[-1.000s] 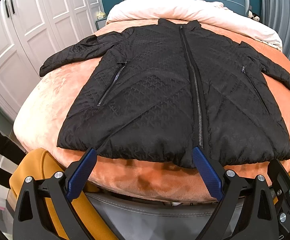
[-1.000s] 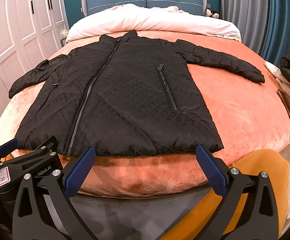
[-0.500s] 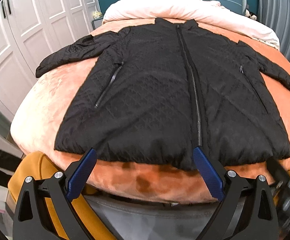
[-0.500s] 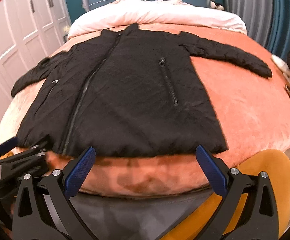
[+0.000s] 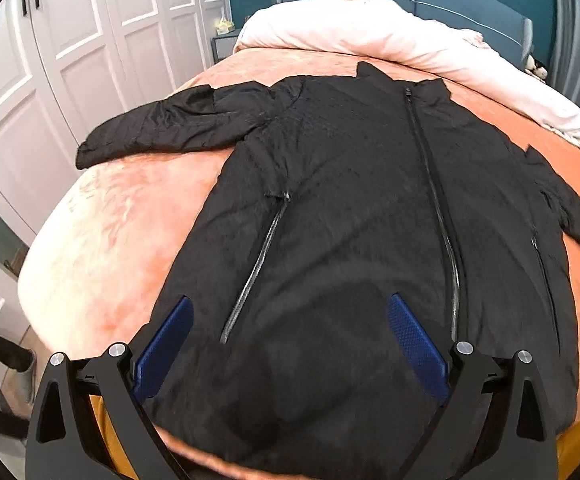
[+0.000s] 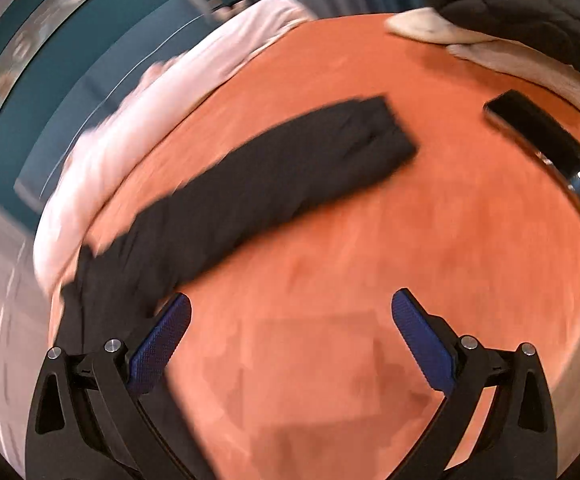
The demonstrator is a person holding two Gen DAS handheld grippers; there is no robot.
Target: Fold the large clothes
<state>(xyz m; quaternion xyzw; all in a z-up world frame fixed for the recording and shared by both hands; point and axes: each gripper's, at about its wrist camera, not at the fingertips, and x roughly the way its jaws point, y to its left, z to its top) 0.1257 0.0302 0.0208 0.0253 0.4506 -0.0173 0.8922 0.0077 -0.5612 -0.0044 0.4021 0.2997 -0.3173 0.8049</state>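
Both grippers advanced: left gripper [image 5: 288, 340] moved over jacket [image 5: 370, 220] hem, right gripper [image 6: 290, 338] swung toward sleeve [image 6: 274, 184]; fingers released, empty. Folding not started.

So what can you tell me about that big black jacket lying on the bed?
The black jacket is a long, quilted, slightly shiny coat, spread flat and front-up on the orange bedspread, collar toward the white duvet. A centre zip runs its length, closed as far as it shows, with a slanted zip pocket on each side. Both sleeves lie angled outward; one sleeve stretches toward a dark phone. The open left hand-held gripper hovers over its hem without gripping.
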